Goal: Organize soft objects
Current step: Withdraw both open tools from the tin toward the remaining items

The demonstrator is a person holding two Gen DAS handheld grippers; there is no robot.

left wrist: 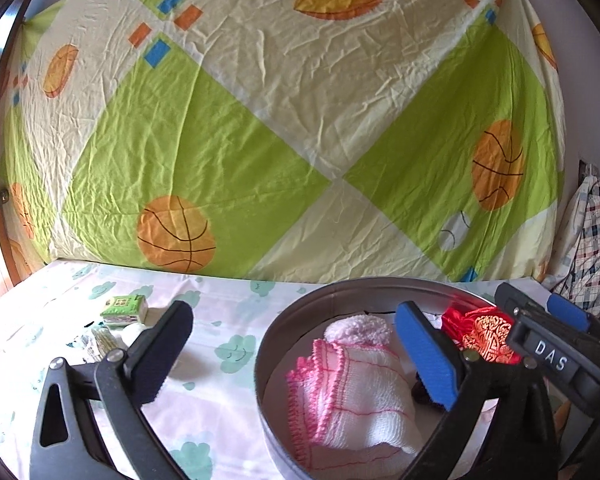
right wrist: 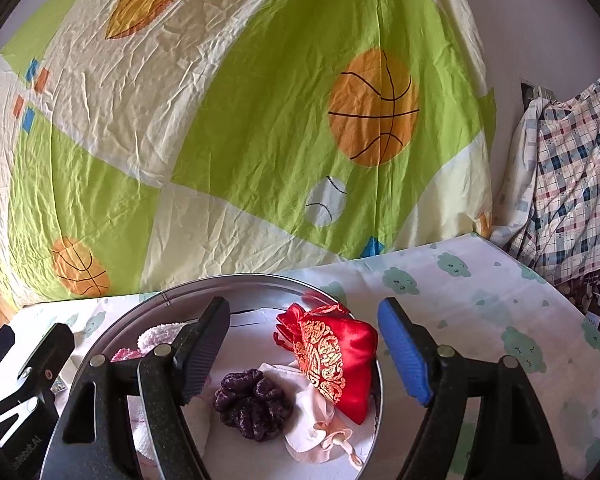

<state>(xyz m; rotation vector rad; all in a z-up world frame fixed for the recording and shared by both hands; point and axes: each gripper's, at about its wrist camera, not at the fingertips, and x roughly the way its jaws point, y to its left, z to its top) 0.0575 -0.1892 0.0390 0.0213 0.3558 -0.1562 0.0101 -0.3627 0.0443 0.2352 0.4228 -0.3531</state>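
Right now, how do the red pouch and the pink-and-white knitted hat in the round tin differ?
The red pouch is shiny satin with gold embroidery; the knitted hat is matte white yarn with pink trim and a fluffy pompom. The pouch lies at the tin's right side, the hat at its left. The hat looks larger. Both are soft, lie inside the tin, and neither is gripped.

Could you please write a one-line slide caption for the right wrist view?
Open right gripper above a round metal tin holding a red embroidered satin pouch, dark purple scrunchie and pale pink drawstring bag.
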